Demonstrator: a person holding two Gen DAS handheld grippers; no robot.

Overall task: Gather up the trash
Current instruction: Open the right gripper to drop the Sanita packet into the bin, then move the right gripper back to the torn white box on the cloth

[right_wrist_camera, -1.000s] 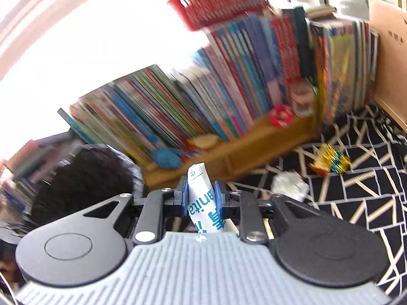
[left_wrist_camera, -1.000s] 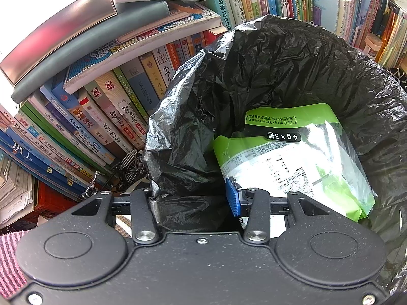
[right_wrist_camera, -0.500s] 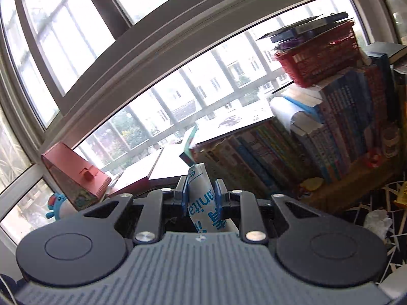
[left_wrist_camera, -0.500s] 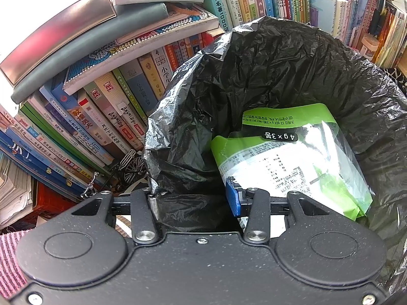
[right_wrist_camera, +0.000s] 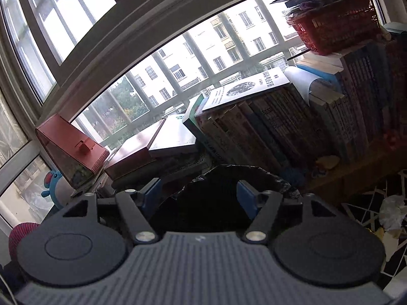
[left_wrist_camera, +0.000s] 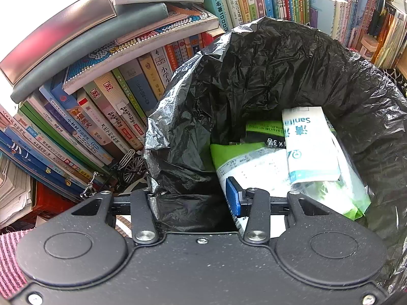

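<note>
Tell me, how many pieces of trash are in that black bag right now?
2 show: a green and white packet low in the black bag, and a white and teal tissue pack lying on top of it. More may be hidden underneath.

The left gripper (left_wrist_camera: 192, 198) has a matte black, speckled body, two round raised discs, silver screws and blue finger pads. The right gripper (right_wrist_camera: 199, 194) adds a ribbed grey centre panel between its discs.

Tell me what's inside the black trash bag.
Inside the black trash bag: a white packet on top of a green wrapper. Anything beneath them is covered.
</note>
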